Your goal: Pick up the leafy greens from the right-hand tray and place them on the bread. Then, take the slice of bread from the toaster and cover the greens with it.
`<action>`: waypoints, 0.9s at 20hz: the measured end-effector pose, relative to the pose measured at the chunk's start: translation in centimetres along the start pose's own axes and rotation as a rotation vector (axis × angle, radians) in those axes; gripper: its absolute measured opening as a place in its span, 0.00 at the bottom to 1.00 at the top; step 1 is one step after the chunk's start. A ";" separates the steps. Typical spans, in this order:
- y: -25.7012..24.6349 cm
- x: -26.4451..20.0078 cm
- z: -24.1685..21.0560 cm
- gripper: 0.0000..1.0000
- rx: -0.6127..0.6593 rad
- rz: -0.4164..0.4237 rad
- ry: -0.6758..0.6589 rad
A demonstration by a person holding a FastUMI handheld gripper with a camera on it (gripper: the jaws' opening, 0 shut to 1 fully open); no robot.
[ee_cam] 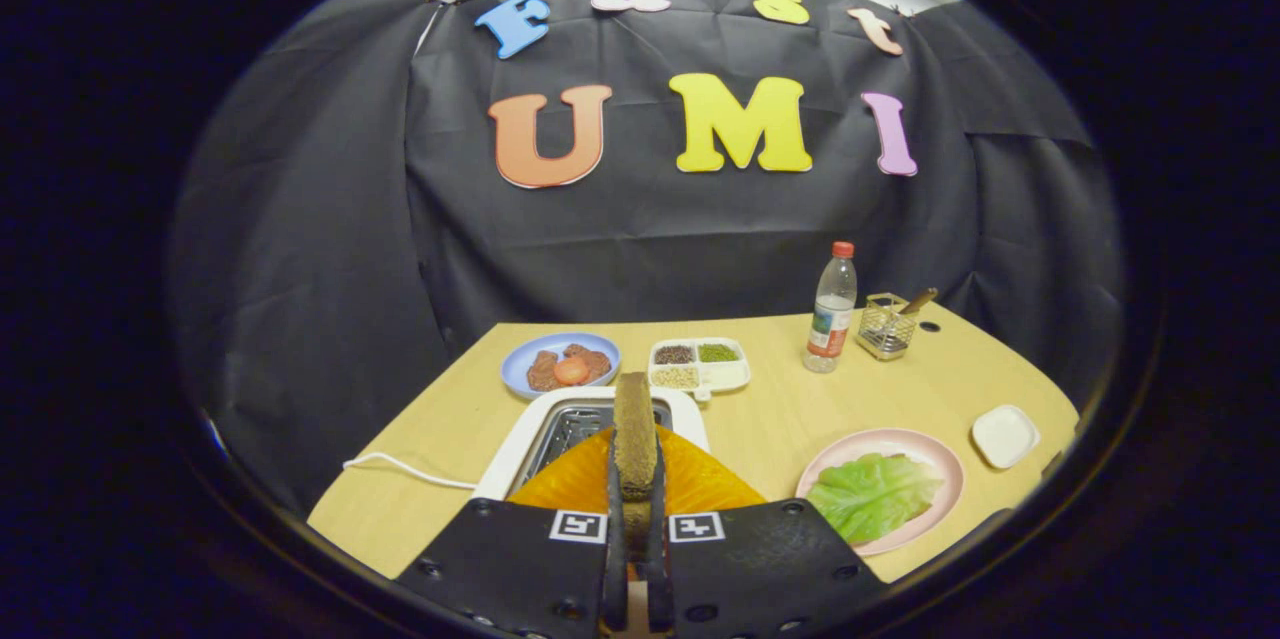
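Clamped edge-on around the bread slice, the claw holds it above the toaster and orange plate, while the greens lie on the pink plate, so the thin slice could slip or twist out.

The bread is brown. The toaster is white. The greens are light green on a pink plate. Another plate is blue. The bottle has a red cap. The tabletop is light yellow wood.
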State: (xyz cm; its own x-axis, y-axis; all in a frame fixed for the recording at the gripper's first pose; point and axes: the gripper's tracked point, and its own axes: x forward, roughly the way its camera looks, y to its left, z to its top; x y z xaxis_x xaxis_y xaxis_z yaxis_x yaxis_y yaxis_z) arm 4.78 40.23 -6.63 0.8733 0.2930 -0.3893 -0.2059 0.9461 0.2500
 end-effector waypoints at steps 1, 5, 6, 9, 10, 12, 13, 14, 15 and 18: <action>0.2 -0.3 0.5 0.08 0.013 0.015 -0.006; 0.3 -1.9 3.3 0.08 0.048 0.064 -0.065; 0.2 -2.4 4.2 0.08 0.070 0.076 -0.084; -1.1 -4.5 6.9 0.08 0.145 0.120 -0.139; -2.1 -5.2 7.5 0.08 0.158 0.120 -0.158; -5.2 -6.1 8.1 0.08 0.163 0.083 -0.197; -6.8 -6.5 8.0 0.08 0.160 0.059 -0.207; -8.3 -6.6 7.7 0.08 0.164 0.042 -0.208; -9.6 -6.2 7.2 0.07 0.173 0.033 -0.201; -14.0 -4.7 4.6 0.08 0.190 -0.023 -0.160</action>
State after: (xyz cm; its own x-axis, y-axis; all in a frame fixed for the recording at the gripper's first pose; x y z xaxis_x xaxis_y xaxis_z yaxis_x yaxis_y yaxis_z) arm 5.57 24.99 -4.24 0.9385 0.2322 -0.2555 -0.1120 0.9048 0.4108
